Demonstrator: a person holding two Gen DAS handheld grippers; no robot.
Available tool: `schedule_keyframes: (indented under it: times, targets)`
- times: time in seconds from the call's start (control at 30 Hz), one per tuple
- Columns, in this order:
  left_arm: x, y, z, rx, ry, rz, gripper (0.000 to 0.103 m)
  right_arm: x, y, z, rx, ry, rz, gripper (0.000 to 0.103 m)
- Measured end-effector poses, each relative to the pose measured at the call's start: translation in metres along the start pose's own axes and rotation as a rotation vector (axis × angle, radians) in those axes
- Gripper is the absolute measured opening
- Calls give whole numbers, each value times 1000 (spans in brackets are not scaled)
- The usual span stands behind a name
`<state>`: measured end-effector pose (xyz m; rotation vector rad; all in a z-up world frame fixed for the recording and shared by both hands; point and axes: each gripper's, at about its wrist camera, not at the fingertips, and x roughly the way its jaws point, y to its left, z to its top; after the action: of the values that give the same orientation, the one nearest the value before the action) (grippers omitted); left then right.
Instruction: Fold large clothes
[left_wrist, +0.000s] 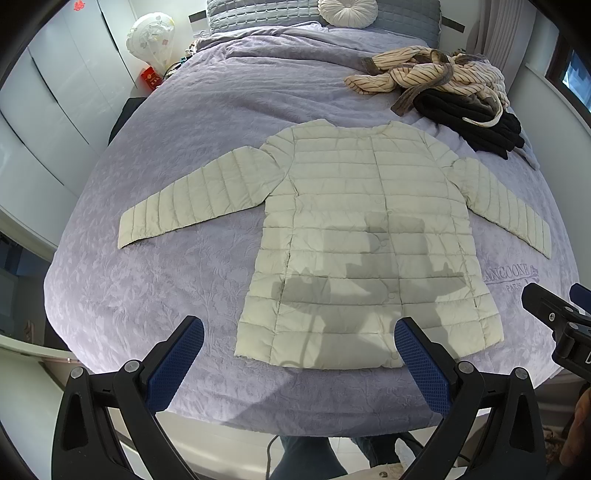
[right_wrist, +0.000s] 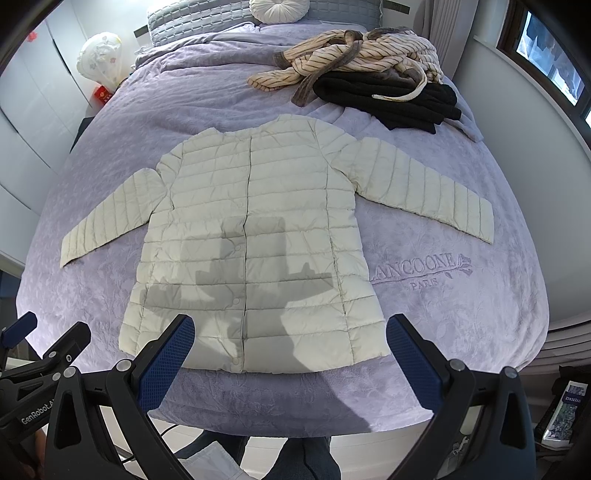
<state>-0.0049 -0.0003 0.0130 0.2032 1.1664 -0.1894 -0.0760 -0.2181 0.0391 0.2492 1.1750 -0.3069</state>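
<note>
My left gripper (left_wrist: 298, 345) and my right gripper (right_wrist: 290, 343) are both released, jaws spread wide and grasping nothing, each held above the near edge of the bed (right_wrist: 461, 314) just short of the hem of the jacket (right_wrist: 251, 236). The cream quilted jacket lies flat and face up at the middle of the lavender bedspread, front snapped closed, collar toward the headboard, both sleeves angled outward. Beyond its collar, toward the far right, a striped garment (left_wrist: 424, 72) is heaped over a black garment (left_wrist: 476, 122), with a round white cushion (left_wrist: 347, 12) against the headboard.
</note>
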Motion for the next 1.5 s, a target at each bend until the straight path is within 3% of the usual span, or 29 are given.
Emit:
schedule_keyframes:
  times: [1.07,1.5]
  targets:
    - [-1,0,-1,-2,7,-3,103,8,2,-9,0,19,-3,103]
    - [26,23,-1,-84,65,7,103,34,21,1,-20,79,8,103]
